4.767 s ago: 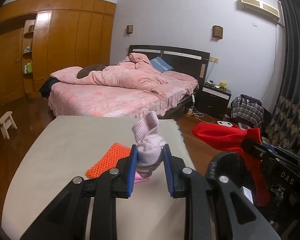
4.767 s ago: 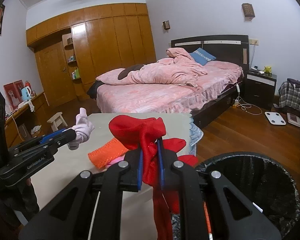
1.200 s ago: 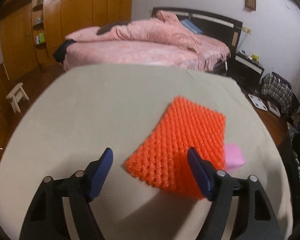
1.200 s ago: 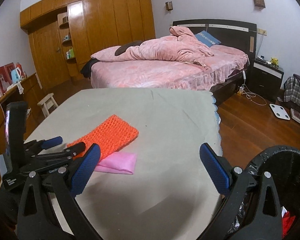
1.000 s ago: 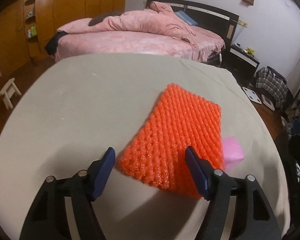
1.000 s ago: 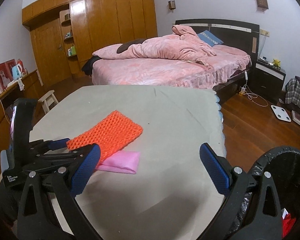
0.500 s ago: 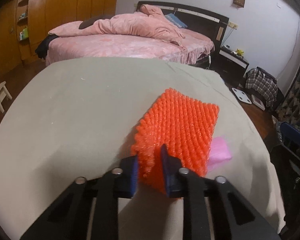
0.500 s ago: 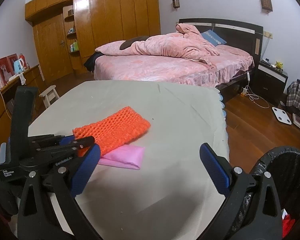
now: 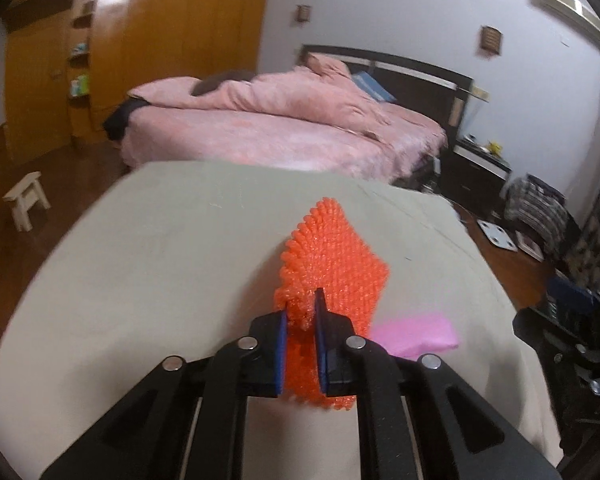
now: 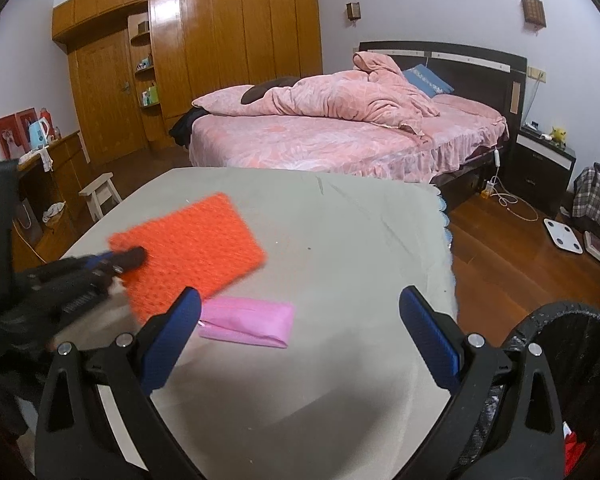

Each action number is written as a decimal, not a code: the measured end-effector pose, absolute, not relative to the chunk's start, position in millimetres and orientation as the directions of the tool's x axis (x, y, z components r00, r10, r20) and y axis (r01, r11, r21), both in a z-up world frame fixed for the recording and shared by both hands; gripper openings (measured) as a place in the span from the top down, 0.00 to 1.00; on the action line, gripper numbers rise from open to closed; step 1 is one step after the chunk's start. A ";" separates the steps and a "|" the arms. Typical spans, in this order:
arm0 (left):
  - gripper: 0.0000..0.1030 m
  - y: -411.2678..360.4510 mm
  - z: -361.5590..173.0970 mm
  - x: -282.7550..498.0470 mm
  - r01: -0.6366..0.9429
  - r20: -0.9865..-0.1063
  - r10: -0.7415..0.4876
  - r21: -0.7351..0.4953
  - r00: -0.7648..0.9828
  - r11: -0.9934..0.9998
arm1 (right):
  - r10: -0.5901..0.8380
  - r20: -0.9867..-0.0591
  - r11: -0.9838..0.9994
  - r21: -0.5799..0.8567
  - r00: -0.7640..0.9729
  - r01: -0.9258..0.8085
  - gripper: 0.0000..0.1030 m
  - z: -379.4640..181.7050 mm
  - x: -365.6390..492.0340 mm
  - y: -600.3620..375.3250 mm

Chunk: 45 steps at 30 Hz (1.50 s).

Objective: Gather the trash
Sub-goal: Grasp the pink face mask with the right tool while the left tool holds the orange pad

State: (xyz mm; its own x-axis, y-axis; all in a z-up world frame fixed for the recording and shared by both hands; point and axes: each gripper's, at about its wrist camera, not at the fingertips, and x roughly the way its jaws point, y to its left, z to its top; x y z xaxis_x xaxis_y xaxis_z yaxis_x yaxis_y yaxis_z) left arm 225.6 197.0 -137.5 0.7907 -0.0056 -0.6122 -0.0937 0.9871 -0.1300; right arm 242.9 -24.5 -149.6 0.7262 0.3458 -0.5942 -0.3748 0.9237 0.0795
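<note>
While the left claw [image 9: 300,322] pinches the orange foam net [image 9: 332,264], the right claw [image 10: 300,328] gapes empty.
Best lifted clear of the pink packet [image 10: 246,322] beside the net, then carried to the bin [image 10: 560,344].

text: none legible | left gripper [image 10: 116,264] side lettering: blurred, unreadable

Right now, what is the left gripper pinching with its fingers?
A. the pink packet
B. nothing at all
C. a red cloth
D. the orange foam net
D. The left gripper has its fingers closed on the near edge of the orange foam net, while the pink packet lies untouched on the table.
</note>
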 end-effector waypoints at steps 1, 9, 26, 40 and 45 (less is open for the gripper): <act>0.89 203.4 -136.5 222.6 -0.115 -0.610 0.013 -0.129 0.792 0.985 | 0.346 -0.596 0.924 0.083 0.725 -0.373 0.06 -151.1 242.9 -22.3; 0.89 231.4 -155.0 213.4 -0.186 -0.656 0.071 -0.108 0.752 0.976 | 0.336 -0.648 0.925 0.091 0.683 -0.369 0.08 -175.3 257.5 8.3; 0.89 230.7 -163.2 210.8 -0.179 -0.666 0.069 -0.099 0.743 0.979 | 0.294 -0.781 0.925 0.085 0.552 -0.371 0.57 -207.7 272.6 31.2; 0.89 225.1 -153.6 203.0 -0.180 -0.646 0.071 -0.104 0.760 0.978 | 0.358 -0.715 0.906 0.112 0.600 -0.408 0.91 -183.1 256.8 18.0; 0.89 217.7 -138.5 199.0 -0.175 -0.621 0.072 -0.106 0.781 0.979 | 0.378 -0.685 0.908 0.141 0.622 -0.396 0.91 -167.6 251.9 5.4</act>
